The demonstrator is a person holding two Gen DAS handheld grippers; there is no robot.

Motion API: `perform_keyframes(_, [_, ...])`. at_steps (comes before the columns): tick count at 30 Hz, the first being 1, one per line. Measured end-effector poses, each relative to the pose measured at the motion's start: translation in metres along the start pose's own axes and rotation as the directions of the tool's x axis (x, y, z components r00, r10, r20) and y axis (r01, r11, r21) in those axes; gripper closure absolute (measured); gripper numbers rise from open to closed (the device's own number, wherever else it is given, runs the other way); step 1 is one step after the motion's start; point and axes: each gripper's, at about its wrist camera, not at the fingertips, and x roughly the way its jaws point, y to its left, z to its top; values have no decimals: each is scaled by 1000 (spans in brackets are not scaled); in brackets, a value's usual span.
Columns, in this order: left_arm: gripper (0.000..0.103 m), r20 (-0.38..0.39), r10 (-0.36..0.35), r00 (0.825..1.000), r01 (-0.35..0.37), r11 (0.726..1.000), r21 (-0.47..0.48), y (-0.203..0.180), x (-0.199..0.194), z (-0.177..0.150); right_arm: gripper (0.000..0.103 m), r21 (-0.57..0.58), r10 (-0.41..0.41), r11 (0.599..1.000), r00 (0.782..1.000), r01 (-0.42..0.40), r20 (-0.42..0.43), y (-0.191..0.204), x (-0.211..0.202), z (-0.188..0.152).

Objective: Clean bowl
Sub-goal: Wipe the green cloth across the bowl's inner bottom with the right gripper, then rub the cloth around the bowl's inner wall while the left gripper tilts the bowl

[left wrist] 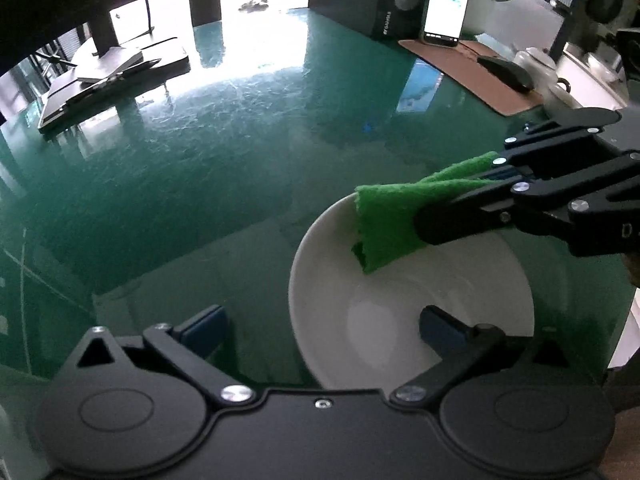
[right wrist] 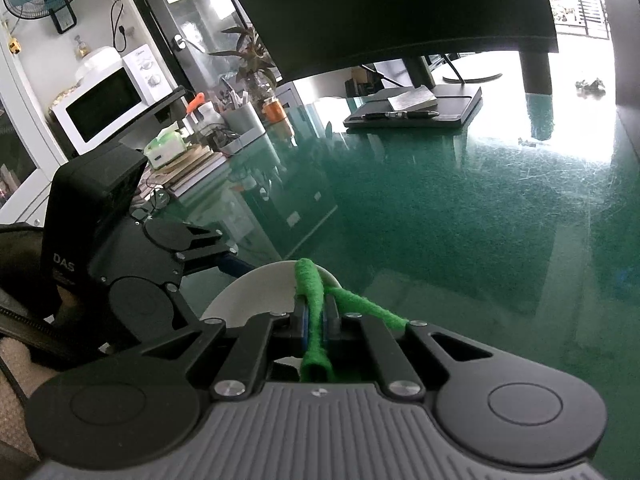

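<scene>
Nearest the left wrist camera, the left gripper [left wrist: 320, 330] stands with its two black fingers spread wide apart and nothing between the blue pads. Its right finger [left wrist: 440, 326] hangs over the hollow of the round white ceramic bowl [left wrist: 400, 320]; its left finger is outside the bowl, over the glossy green counter [left wrist: 200, 160]. Neither pad presses on the bowl's wall.

The bowl sits on the counter just ahead and to the right of that gripper, its near rim hidden under the gripper's body. Its inside looks plain white.

Just beyond, over the bowl's far rim, the right gripper [left wrist: 424, 232] reaches in from the right, its fingers pressed together on a folded green scouring cloth [left wrist: 384, 224]. The cloth droops from the fingertips against the bowl's upper inside wall. In the right wrist view the same cloth [right wrist: 316, 320] is pinched between the pads of the right gripper [right wrist: 316, 312], with one loose strip trailing off to the right, and the bowl's rim [right wrist: 256, 280] shows right under the fingertips.

Farther out from the left gripper, ahead and to the right, lie a brown mat [left wrist: 472, 72] with a black computer mouse [left wrist: 506, 70] and a propped, lit phone [left wrist: 446, 2]. Ahead and to the left, well apart, stands a dark monitor base [left wrist: 116, 68].
</scene>
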Motion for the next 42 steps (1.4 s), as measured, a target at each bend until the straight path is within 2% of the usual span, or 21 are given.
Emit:
perform_keyframes(2, [0, -11, 25, 1000, -25, 999, -40, -2, 0, 2, 99, -5, -5, 1000, 1000, 5, -2, 2, 1, 0])
perform_keyframes(4, [13, -7, 38, 999, -38, 997, -73, -3, 0, 2, 99, -11, -10, 1000, 1000, 10, -4, 3, 1, 1])
perform_keyframes(5, [37, -1, 27, 1000, -27, 996, -88, -2, -3, 4, 99, -12, -12, 1000, 1000, 12, -6, 4, 1, 1])
perform_keyframes(6, [69, 5, 10, 1000, -9, 995, -98, -1, -7, 6, 99, -15, -16, 1000, 1000, 16, -6, 5, 1, 2])
perform_keyframes(7, [80, 9, 7, 1000, -6, 994, -109, 0, -11, 8, 98, -22, -22, 1000, 1000, 22, -5, 7, 0, 2])
perform_keyframes(9, [81, 9, 44, 999, -43, 991, -125, 3, -16, 12, 96, -30, -30, 999, 1000, 30, 6, 10, -2, 4])
perform_keyframes(15, [82, 36, 55, 998, -49, 986, -162, 5, -18, 6, 96, -14, -41, 999, 999, 42, 2, 8, -7, 2])
perform_keyframes(20, [82, 51, 109, 993, -95, 969, -229, 12, -15, 7, 95, -31, 43, 999, 998, -45, -47, 22, -6, -4])
perform_keyframes(23, [82, 46, 96, 994, -80, 960, -268, 19, -14, 7, 96, -52, 68, 996, 996, -71, -57, 30, -2, -8])
perform_keyframes(26, [82, 45, 97, 994, -83, 963, -257, 18, -14, 6, 96, -7, 25, 1000, 999, -25, -31, 18, 0, -3])
perform_keyframes(27, [82, 45, 96, 994, -81, 963, -256, 18, -14, 6, 99, -1, -12, 1000, 1000, 12, -6, 10, -1, 0])
perform_keyframes(29, [83, 45, 89, 995, -75, 965, -252, 17, -14, 6, 99, 3, -51, 999, 998, 51, 24, 4, -2, 3])
perform_keyframes(30, [82, 46, 91, 995, -77, 966, -249, 17, -14, 6, 96, 9, -56, 998, 998, 56, 29, 4, -3, 5])
perform_keyframes(34, [82, 47, 98, 994, -84, 966, -243, 15, -13, 6, 96, -39, 27, 999, 999, -28, -41, 19, -1, -4])
perform_keyframes(37, [82, 48, 97, 994, -83, 966, -245, 15, -13, 6, 96, -61, 74, 995, 995, -78, -62, 27, 1, -7])
perform_keyframes(42, [82, 46, 97, 994, -84, 969, -232, 13, -13, 6, 100, -70, -47, 997, 999, 45, -18, 15, 4, 1])
